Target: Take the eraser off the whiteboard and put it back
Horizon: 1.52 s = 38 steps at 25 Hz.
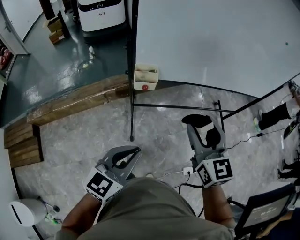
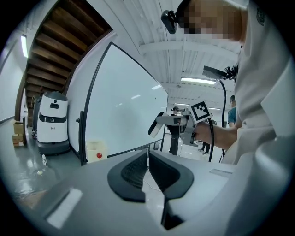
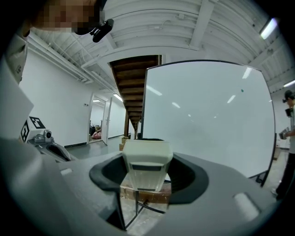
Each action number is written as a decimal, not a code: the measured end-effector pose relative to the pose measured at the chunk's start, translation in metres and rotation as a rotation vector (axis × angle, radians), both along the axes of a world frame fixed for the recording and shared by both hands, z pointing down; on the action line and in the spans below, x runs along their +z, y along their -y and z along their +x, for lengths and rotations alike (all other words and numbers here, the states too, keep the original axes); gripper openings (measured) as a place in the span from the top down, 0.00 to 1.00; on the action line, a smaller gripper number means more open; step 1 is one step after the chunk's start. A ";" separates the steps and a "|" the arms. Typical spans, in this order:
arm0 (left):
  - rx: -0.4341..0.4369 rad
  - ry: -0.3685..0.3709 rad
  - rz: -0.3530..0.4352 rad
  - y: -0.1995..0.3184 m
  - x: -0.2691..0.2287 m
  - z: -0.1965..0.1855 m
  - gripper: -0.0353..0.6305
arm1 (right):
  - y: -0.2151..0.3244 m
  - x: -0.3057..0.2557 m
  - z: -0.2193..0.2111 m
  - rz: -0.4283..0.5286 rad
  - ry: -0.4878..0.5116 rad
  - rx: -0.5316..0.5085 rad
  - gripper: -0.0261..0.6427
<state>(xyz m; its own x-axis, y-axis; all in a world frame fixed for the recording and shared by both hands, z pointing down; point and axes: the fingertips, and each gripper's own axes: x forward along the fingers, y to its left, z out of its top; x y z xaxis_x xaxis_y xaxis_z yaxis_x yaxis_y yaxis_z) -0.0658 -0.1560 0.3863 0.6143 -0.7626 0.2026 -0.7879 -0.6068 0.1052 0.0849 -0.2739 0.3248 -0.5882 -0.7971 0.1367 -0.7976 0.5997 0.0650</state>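
Observation:
A large whiteboard on a black frame stands ahead of me, its surface blank. My right gripper points at it from a short way off and is shut on a cream eraser, whose dark felt edge faces the board. The eraser fills the gap between the black pads. My left gripper hangs lower left, near my body, shut with nothing in it; its fingertips meet. From the left gripper view the right gripper shows beside the board.
A cream box with a red dot hangs at the board's lower left corner. A white robot unit and wooden steps lie to the left. Cables run over the floor. A person stands at the right, a screen lower right.

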 end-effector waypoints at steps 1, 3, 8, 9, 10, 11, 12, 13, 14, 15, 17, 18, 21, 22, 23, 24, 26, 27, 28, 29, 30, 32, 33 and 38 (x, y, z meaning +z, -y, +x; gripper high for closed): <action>0.003 0.006 -0.004 0.002 0.000 -0.002 0.92 | 0.006 0.003 -0.003 -0.005 -0.003 0.002 0.57; 0.005 0.010 -0.003 0.009 0.000 -0.007 0.92 | 0.019 0.007 -0.012 -0.014 -0.005 0.007 0.57; 0.003 -0.005 -0.002 0.030 -0.001 -0.035 0.92 | 0.060 0.022 -0.047 -0.038 -0.012 0.022 0.57; 0.003 -0.006 -0.002 0.033 -0.001 -0.041 0.92 | 0.068 0.025 -0.054 -0.040 -0.016 0.025 0.57; 0.002 -0.007 -0.002 0.037 -0.001 -0.048 0.92 | 0.076 0.028 -0.062 -0.041 -0.018 0.029 0.57; 0.001 -0.007 -0.002 0.041 -0.001 -0.054 0.92 | 0.084 0.031 -0.070 -0.044 -0.018 0.031 0.57; 0.001 -0.006 -0.002 0.045 -0.002 -0.061 0.92 | 0.092 0.034 -0.078 -0.049 -0.017 0.034 0.57; 0.002 -0.005 -0.001 0.048 -0.002 -0.067 0.92 | 0.100 0.037 -0.086 -0.056 -0.016 0.037 0.57; 0.003 -0.004 0.000 0.052 -0.002 -0.074 0.92 | 0.107 0.040 -0.093 -0.063 -0.015 0.040 0.57; 0.002 -0.003 0.001 0.054 -0.003 -0.081 0.92 | 0.115 0.044 -0.100 -0.070 -0.015 0.044 0.57; -0.005 -0.002 0.005 0.060 -0.002 -0.097 0.92 | 0.130 0.051 -0.115 -0.081 -0.015 0.051 0.57; -0.011 -0.004 0.006 0.062 -0.001 -0.105 0.92 | 0.137 0.056 -0.122 -0.088 -0.015 0.053 0.57; -0.030 -0.008 -0.001 0.069 0.000 -0.131 0.92 | 0.155 0.069 -0.141 -0.111 -0.016 0.064 0.57; -0.033 -0.007 -0.005 0.071 0.000 -0.140 0.92 | 0.160 0.072 -0.147 -0.115 -0.017 0.070 0.57; -0.034 -0.004 -0.006 0.075 0.001 -0.147 0.92 | 0.166 0.074 -0.151 -0.117 -0.020 0.076 0.57; -0.033 0.001 -0.005 0.079 0.002 -0.153 0.92 | 0.172 0.077 -0.156 -0.118 -0.024 0.081 0.57; -0.026 0.009 0.005 0.088 0.003 -0.164 0.92 | 0.184 0.084 -0.163 -0.124 -0.033 0.091 0.57; -0.025 0.006 0.004 0.093 0.002 -0.168 0.92 | 0.190 0.088 -0.166 -0.130 -0.035 0.096 0.57; -0.024 0.001 0.002 0.098 0.001 -0.172 0.92 | 0.196 0.092 -0.169 -0.136 -0.037 0.102 0.57; -0.020 0.000 0.003 0.103 0.002 -0.176 0.92 | 0.201 0.096 -0.171 -0.140 -0.039 0.108 0.57; -0.012 0.006 0.010 0.106 0.004 -0.180 0.92 | 0.206 0.100 -0.174 -0.142 -0.042 0.115 0.57; 0.005 0.018 0.023 0.111 0.008 -0.187 0.92 | 0.213 0.107 -0.178 -0.146 -0.051 0.130 0.57; 0.006 0.014 0.018 0.113 0.007 -0.191 0.92 | 0.217 0.112 -0.179 -0.152 -0.056 0.138 0.57; -0.006 -0.011 -0.018 0.127 0.007 -0.210 0.92 | 0.230 0.143 -0.182 -0.188 -0.072 0.176 0.57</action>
<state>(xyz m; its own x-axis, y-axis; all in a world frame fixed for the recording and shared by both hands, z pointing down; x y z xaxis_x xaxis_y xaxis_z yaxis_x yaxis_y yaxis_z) -0.2754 -0.2832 0.3936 0.6124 -0.7623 0.2094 -0.7900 -0.6003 0.1249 -0.0972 -0.5043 0.4679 -0.4260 -0.8430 0.3285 -0.8881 0.4589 0.0258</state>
